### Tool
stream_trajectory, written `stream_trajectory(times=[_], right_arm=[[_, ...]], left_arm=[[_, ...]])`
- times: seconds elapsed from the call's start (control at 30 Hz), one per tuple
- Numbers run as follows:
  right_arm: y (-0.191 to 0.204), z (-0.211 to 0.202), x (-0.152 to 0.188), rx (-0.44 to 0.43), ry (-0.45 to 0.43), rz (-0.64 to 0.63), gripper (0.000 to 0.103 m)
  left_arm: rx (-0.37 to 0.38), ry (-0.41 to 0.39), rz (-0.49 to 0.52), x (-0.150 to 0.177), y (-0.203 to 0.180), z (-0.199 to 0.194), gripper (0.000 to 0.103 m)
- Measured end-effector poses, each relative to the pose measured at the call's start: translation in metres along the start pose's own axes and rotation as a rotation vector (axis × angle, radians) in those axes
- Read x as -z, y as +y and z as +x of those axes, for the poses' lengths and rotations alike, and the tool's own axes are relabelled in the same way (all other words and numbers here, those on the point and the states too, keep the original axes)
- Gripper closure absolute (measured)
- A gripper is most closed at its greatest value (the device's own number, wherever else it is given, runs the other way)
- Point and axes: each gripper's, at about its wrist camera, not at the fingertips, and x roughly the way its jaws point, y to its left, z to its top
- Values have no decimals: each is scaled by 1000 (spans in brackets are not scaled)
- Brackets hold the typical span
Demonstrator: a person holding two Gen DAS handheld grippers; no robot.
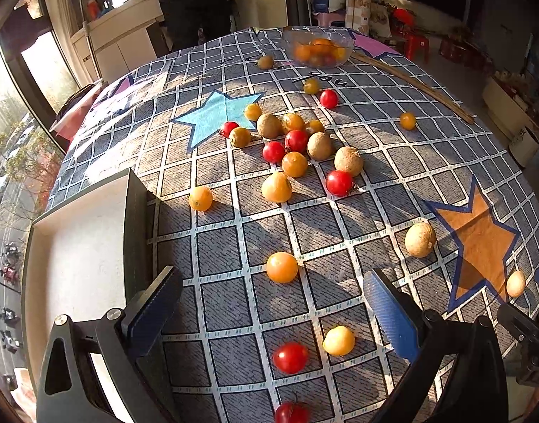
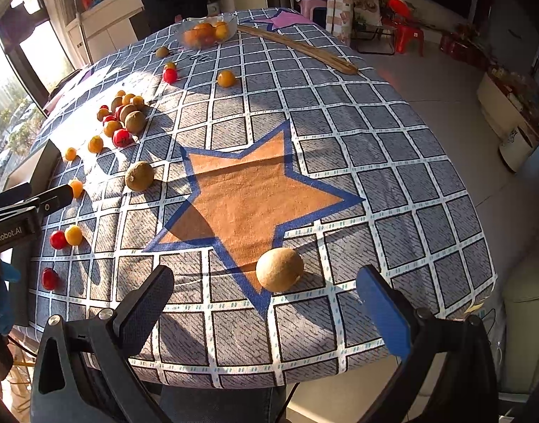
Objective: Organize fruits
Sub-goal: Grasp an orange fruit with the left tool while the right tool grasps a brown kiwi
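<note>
- Left gripper (image 1: 273, 303): black frame, blue-padded fingers (image 1: 393, 317) spread wide apart, nothing between them. It hangs above the grey-blue checked tablecloth with star prints (image 1: 234, 246).
- Round yellow-orange fruit (image 1: 282, 267): lies on the cloth just ahead of the left gripper's open gap, touching neither finger.
- Small red tomato (image 1: 290, 357) and pale yellow round fruit (image 1: 338, 340): lie close together on the cloth, in the gap between the left fingers as the left wrist view shows it.
- White shallow tray with dark rim (image 1: 75, 246): sits at the left edge of the table, beside the left finger; its visible floor is bare.
- Main cluster of red, orange and brown fruits (image 1: 294, 144): grouped mid-table, near the light blue star print (image 1: 216, 116).
- Clear glass bowl holding orange fruits (image 1: 319, 51): stands at the far end of the table, next to a long wooden stick (image 1: 414, 86).
- Right gripper (image 2: 266, 299): fingers spread wide apart, empty, over the near table edge.
- Tan-brown round fruit (image 2: 279, 269): rests on the lower tip of the orange star print with blue outline (image 2: 248, 201), just ahead of the right gripper's gap, touching neither finger.
- Second brown round fruit (image 2: 139, 176): lies left of the orange star, well apart from the first.
</note>
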Motion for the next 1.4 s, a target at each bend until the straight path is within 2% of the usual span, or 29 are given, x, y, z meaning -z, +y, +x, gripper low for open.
stream_trajectory(times=[0.03, 0.17, 0.23, 0.3, 0.4, 0.47, 0.5, 0.53, 0.57, 0.63, 0.77, 0.83, 1.1, 1.4], right_arm=[[0, 3, -1, 1, 4, 1, 2], [-2, 15, -4, 9, 20, 7, 5], [0, 17, -5, 31, 11, -2, 9], [3, 18, -6, 43, 6, -16, 12], [7, 18, -8, 47, -4, -35, 18], [10, 16, -9, 43, -11, -46, 32], [11, 16, -10, 39, -13, -51, 36], [11, 15, -10, 34, -16, -55, 46], [12, 14, -11, 29, -20, -55, 61], [10, 13, -11, 5, -17, -42, 80], [5, 9, -11, -63, -2, -2, 84], [6, 7, -9, -78, 2, 5, 85], [21, -7, -5, -138, -11, -4, 85], [29, -23, 4, -173, -29, -5, 85]], left_arm=[[0, 4, 1, -2, 0, 4, 0], [17, 50, -11, -9, 1, 21, 21], [25, 67, -22, -10, 1, 29, 21], [32, 79, -27, -9, 1, 34, 31], [64, 76, -53, -11, 3, 35, 36], [76, 74, -64, -12, 3, 35, 50], [78, 71, -61, -13, 2, 34, 56], [88, 69, -56, -13, 1, 33, 73], [94, 68, -49, -14, 0, 33, 86], [100, 72, -43, -14, -2, 32, 86], [112, 53, -41, -11, -2, 22, 88], [121, 41, -38, -10, -2, 15, 92], [137, -16, -34, 1, 10, -15, 92], [157, -37, -51, 23, 36, -32, 92]])
